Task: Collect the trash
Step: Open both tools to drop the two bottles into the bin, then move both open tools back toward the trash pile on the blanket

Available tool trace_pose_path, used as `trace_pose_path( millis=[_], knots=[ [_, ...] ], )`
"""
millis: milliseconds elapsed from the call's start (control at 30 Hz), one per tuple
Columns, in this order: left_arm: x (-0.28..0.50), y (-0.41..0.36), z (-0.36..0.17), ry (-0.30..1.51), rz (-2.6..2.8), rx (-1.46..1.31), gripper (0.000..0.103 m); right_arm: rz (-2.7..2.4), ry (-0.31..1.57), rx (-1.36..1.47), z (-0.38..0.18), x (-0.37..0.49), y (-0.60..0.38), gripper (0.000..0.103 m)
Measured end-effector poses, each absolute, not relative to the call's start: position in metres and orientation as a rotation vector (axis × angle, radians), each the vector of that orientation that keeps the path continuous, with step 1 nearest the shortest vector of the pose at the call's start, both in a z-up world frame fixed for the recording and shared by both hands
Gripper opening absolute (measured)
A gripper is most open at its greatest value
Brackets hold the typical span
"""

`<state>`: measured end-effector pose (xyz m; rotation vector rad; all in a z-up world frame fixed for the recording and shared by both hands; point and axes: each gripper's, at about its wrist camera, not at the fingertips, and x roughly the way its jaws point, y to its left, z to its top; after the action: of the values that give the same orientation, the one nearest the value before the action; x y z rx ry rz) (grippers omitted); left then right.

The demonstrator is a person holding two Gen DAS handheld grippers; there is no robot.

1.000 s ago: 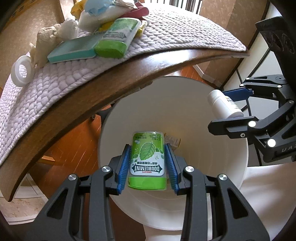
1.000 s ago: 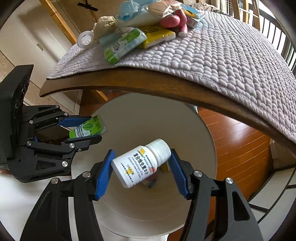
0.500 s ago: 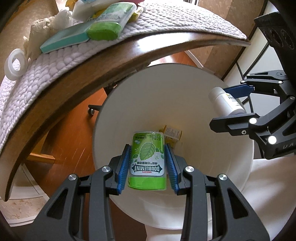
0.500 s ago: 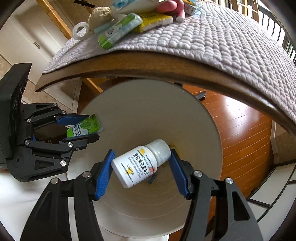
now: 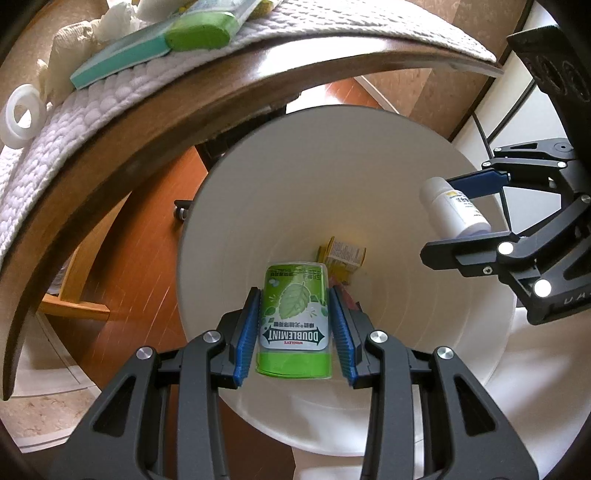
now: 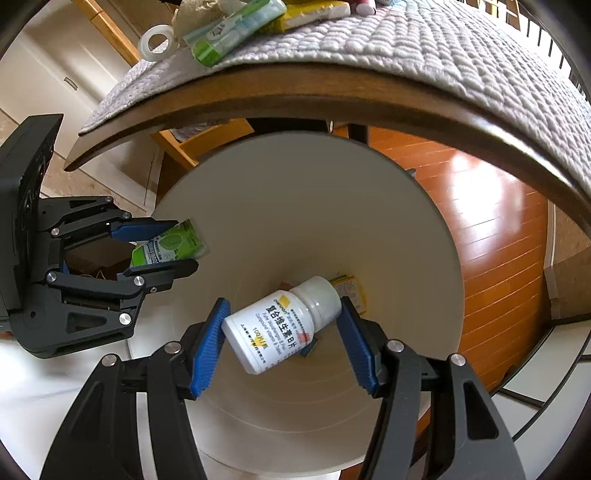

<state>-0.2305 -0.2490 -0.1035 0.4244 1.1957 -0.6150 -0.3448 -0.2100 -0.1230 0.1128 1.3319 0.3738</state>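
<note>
My left gripper [image 5: 294,332] is shut on a green Doublemint gum bottle [image 5: 293,319] and holds it over the mouth of a white trash bin [image 5: 280,173]. My right gripper [image 6: 282,334] is shut on a white vitamin pill bottle [image 6: 282,323], held tilted over the same bin [image 6: 406,236]. Each gripper shows in the other's view: the right one [image 5: 465,218] with the pill bottle [image 5: 452,208], the left one [image 6: 162,245] with the gum bottle [image 6: 168,247]. A yellow box [image 5: 343,254] lies at the bin's bottom.
A wooden table edge [image 5: 184,107] with a quilted white mat [image 6: 443,55] overhangs the bin. On the mat lie a green gum bottle [image 5: 201,33], a teal box [image 5: 118,62], a white tape roll [image 5: 20,114], tissues and other items. Orange wood floor [image 6: 495,236] surrounds the bin.
Both grippers have tilted down and moved lower over the bin, so more of its inside and the yellow box at the bottom show. Both still hold their bottles.
</note>
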Motion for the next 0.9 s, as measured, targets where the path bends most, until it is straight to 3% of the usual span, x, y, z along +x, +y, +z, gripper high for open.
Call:
trace_pose_path(
  millis=[433, 600, 667, 800, 900],
  knots=[
    [-0.229, -0.249, -0.120, 1.208, -0.612, 0.433, 0.039, 0.363, 1.358, 0.122, -0.126, -0.325, -0.206, 0.059],
    [-0.230, -0.249, -0.119, 1.215, -0.618, 0.437, 0.041, 0.362, 1.350, 0.137, -0.117, -0.315, -0.212, 0.067],
    [-0.232, -0.248, -0.117, 1.204, -0.615, 0.440, 0.058, 0.363, 1.345, 0.140, -0.113, -0.312, -0.213, 0.067],
    [-0.234, -0.246, -0.112, 1.179, -0.612, 0.439, 0.065, 0.360, 1.328, 0.131, -0.103, -0.308, -0.215, 0.070],
    [-0.236, -0.241, -0.103, 1.152, -0.602, 0.436, 0.067, 0.348, 1.278, 0.077, -0.091, -0.309, -0.212, 0.078]
  ],
)
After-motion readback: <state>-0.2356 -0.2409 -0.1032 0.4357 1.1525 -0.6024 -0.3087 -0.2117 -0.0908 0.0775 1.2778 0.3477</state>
